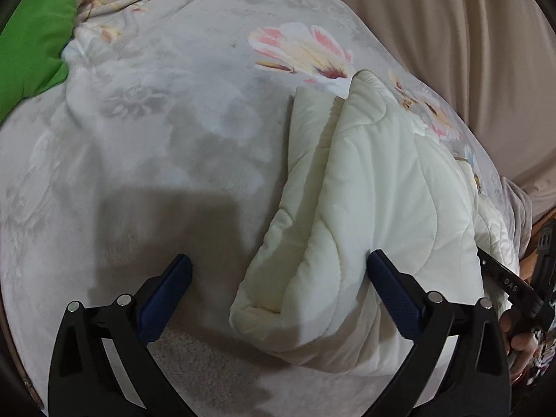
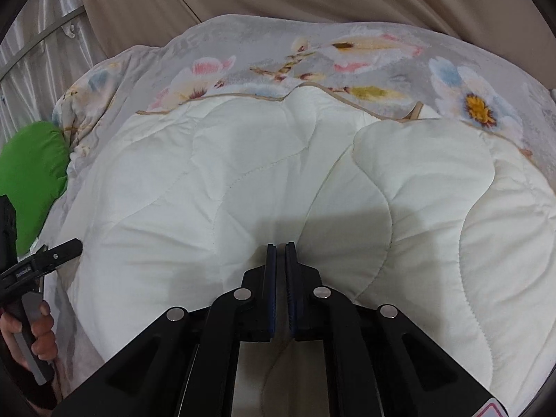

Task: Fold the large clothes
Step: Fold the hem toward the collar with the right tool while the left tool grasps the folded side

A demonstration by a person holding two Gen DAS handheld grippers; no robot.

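A thick cream quilted comforter [image 1: 375, 208] lies folded on a grey floral bed cover [image 1: 156, 139]. My left gripper [image 1: 278, 271] is open, its blue fingers spread around the near folded end of the comforter without clamping it. In the right wrist view the comforter [image 2: 278, 173] fills the middle, with its tan-trimmed edge at the far side. My right gripper [image 2: 280, 248] has its jaws together, pinching a fold of the comforter's fabric. The right gripper also shows at the right edge of the left wrist view [image 1: 510, 285].
A green cushion [image 1: 34, 34] lies at the far left of the bed and shows in the right wrist view [image 2: 31, 170] too. A beige curtain [image 1: 451, 34] hangs behind the bed. The floral cover [image 2: 347, 55] extends beyond the comforter.
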